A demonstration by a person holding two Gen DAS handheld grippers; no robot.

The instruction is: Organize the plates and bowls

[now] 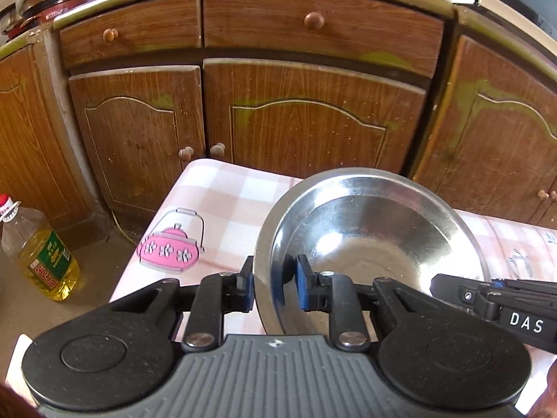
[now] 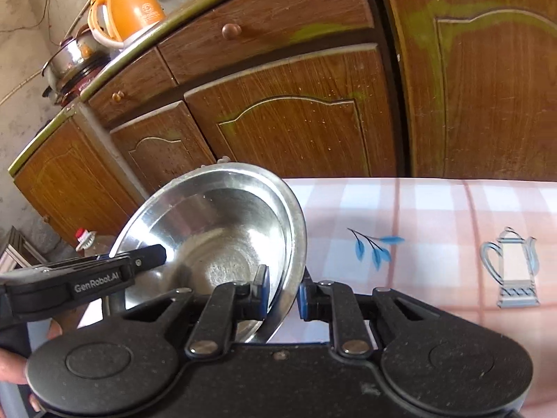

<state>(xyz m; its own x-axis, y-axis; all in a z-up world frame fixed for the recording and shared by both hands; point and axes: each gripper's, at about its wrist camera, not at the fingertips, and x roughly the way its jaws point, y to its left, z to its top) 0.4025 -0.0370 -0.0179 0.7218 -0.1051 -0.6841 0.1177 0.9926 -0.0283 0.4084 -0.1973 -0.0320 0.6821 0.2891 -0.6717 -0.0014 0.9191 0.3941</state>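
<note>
The steel bowl (image 1: 369,240) is clamped at opposite rims — left gripper (image 1: 272,287), right gripper (image 2: 282,291) — above the checked cloth (image 2: 435,244).

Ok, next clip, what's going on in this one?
A person is holding one steel bowl with both tongs at once. The left tongs are shut on the bowl's left rim, and the right tongs are shut on the opposite rim. The bowl sits tilted over a table with a pink checked cloth, in front of wooden cabinets. No other plates or bowls are in view, so where it is headed isn't clear.
</note>
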